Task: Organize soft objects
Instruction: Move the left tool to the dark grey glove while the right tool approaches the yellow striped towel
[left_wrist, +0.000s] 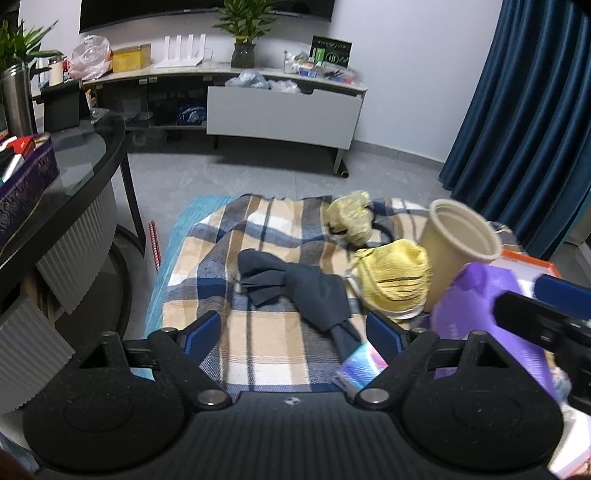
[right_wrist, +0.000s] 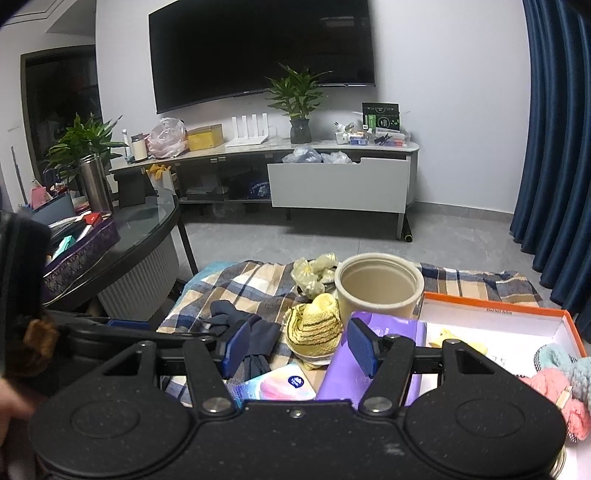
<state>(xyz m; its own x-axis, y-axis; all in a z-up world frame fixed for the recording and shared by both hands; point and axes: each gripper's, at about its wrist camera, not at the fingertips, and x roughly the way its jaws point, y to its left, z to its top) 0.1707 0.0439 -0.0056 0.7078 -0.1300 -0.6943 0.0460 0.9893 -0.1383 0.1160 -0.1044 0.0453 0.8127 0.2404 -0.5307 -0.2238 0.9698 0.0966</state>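
A plaid blanket fills the lower middle of the left wrist view, spread over a teal mat on the grey floor. At the right edge of the right wrist view an open box with an orange rim lies on the blanket; a pink and teal fluffy item sits at its lower right corner and a small yellow piece on its white floor. Left of the box stands a beige cup, empty. Just below the cup, a purple pack runs down toward the lower middle of the frame. A dark cloth lies crumpled at the centre of the left wrist view. Right of it a yellow knit sits in a low white bowl, touching the cup's base. Above that, a pale yellow glove lies bunched on the blanket. A colourful small packet rests by the cloth's lower end.

The left gripper hangs over the blanket with jaws wide apart, nothing between the pads. The right gripper is likewise spread and empty, above the knit and the pack.
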